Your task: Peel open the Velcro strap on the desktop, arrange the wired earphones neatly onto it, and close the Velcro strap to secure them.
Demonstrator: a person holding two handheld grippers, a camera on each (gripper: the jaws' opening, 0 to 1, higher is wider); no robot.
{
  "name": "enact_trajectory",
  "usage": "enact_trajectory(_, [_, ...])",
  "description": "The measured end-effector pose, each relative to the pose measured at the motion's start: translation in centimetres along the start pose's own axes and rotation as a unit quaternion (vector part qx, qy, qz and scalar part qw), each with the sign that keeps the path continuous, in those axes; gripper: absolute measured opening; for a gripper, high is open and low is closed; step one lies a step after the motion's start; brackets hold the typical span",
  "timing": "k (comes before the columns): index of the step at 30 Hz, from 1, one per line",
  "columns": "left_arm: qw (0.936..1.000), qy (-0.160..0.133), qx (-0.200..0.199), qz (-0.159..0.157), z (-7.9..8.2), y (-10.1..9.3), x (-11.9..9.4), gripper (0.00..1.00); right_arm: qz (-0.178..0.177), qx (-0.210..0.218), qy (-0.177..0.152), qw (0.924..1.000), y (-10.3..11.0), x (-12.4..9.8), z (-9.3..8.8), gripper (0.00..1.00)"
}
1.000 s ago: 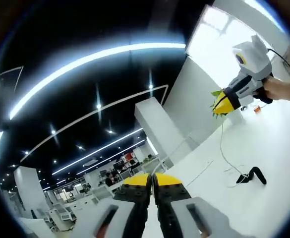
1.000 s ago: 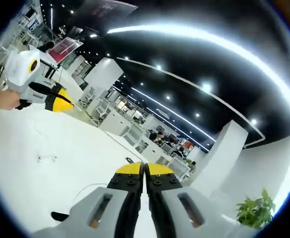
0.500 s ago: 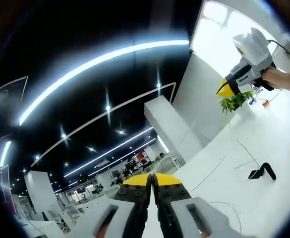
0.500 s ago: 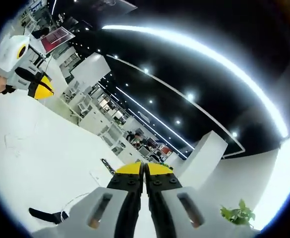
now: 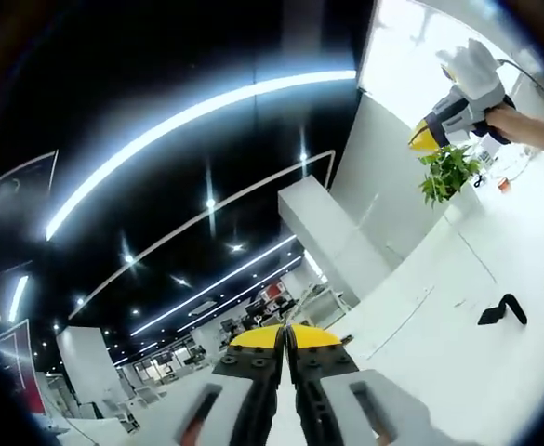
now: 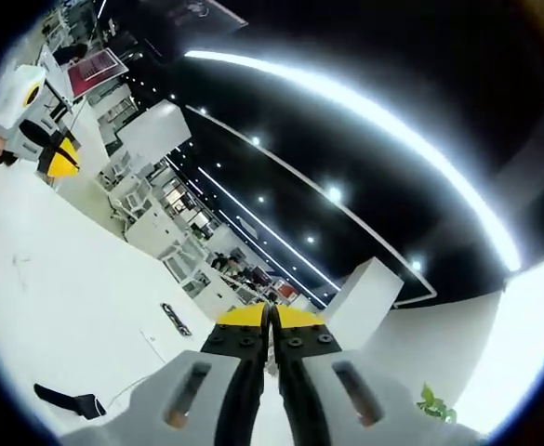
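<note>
The black Velcro strap lies bent on the white desktop in the left gripper view. It appears again as a dark strip low on the left of the right gripper view. A thin white earphone cable runs from beside it toward my right jaws. My left gripper is shut with nothing between its yellow tips. My right gripper is also shut and holds nothing visible. Each gripper appears small and raised in the other's view, the right one held by a hand, the left one at the far left.
A potted green plant stands at the desk's far edge. A small flat black object lies on the desktop beyond the right jaws. Small pale bits sit on the desk at left. Office desks and ceiling lights lie behind.
Both views have tilted further up toward the ceiling. In each view the other gripper now sits farther away toward the edge. The strap lies in the same place on the desk.
</note>
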State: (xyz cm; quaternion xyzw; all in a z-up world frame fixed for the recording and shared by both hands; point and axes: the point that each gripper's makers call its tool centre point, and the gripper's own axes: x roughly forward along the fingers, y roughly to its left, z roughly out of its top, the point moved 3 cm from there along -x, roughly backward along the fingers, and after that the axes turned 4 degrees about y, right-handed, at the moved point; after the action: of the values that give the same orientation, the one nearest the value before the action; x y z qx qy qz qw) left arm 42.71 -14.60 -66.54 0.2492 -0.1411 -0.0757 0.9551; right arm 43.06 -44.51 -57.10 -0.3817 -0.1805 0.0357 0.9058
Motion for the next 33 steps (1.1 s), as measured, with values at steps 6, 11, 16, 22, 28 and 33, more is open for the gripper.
enact_trajectory(6, [1.0000, 0.001, 0.007, -0.005, 0.3, 0.3, -0.7, 0.06, -0.015, 0.002, -0.007, 0.9999, -1.4, -0.7, 0.7, 0.04])
enact_trajectory(11, [0.9997, 0.000, 0.000, -0.023, 1.0, -0.2, -1.6, 0.06, -0.035, -0.001, -0.011, 0.9993, -2.8, -1.5, 1.0, 0.04])
enact_trajectory(16, [0.9977, -0.010, -0.028, -0.062, 2.6, -1.9, -3.6, 0.06, -0.052, -0.004, -0.012, 0.9986, -3.8, -2.2, 1.0, 0.04])
enact_trajectory(22, [0.9925, 0.004, -0.081, -0.092, 1.6, -3.5, -4.4, 0.06, -0.052, -0.001, -0.013, 0.9985, -3.8, -2.3, 0.9, 0.04])
enact_trajectory(28, [0.9888, 0.046, -0.103, -0.097, -1.8, -4.2, -4.2, 0.06, -0.023, 0.002, -0.010, 0.9997, -1.6, -1.5, 0.7, 0.04])
enact_trajectory(33, [0.9886, 0.075, -0.097, -0.088, -4.4, -4.0, -4.7, 0.06, 0.009, -0.005, -0.014, 0.9999, 1.0, -0.9, 1.0, 0.04])
